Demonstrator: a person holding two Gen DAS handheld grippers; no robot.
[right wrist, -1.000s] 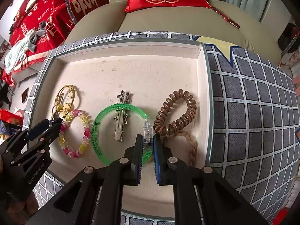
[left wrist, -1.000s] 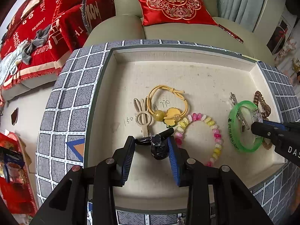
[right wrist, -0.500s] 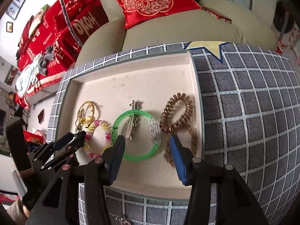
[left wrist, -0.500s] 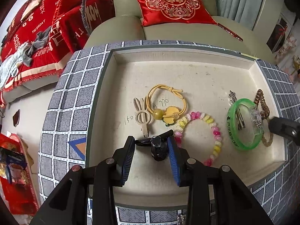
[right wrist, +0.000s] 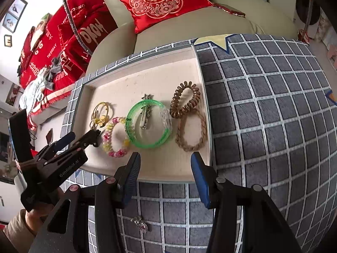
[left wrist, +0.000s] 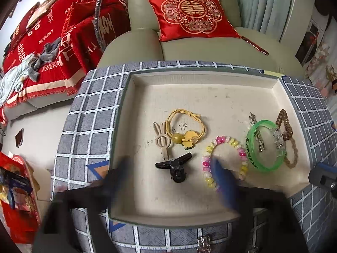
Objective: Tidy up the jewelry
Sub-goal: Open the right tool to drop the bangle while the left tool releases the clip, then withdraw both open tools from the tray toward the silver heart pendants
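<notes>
A black hair clip (left wrist: pixel 175 168) lies loose on the floor of the cream tray (left wrist: pixel 202 78). My left gripper (left wrist: pixel 169 164) hovers over it, its jaws opening wide and blurred, one on each side of the clip and not touching it. Behind the clip are a beige rabbit clip (left wrist: pixel 162 141), a yellow hair tie (left wrist: pixel 185 126) and a beaded bracelet (left wrist: pixel 242 154). The green bangle (right wrist: pixel 130 130) rings a star hairpin (right wrist: pixel 145 113), next to a brown coil tie (right wrist: pixel 185 101) and a braided tie (right wrist: pixel 190 145). Over the tray's near rim, my right gripper (right wrist: pixel 165 158) stands open and holds nothing.
The tray rests on a grey checked cloth (right wrist: pixel 263 116). A small silver brooch (right wrist: pixel 140 224) lies on the cloth in front of the tray. A green sofa (left wrist: pixel 189 48) with a red cushion (left wrist: pixel 189 10) stands behind. A hand (right wrist: pixel 33 213) holds the left gripper (right wrist: pixel 82 137).
My left jaws sprang apart and let go of the black clip, which stays in the tray. My right gripper released the green bangle, opened, and drew back and up to the tray's near edge.
</notes>
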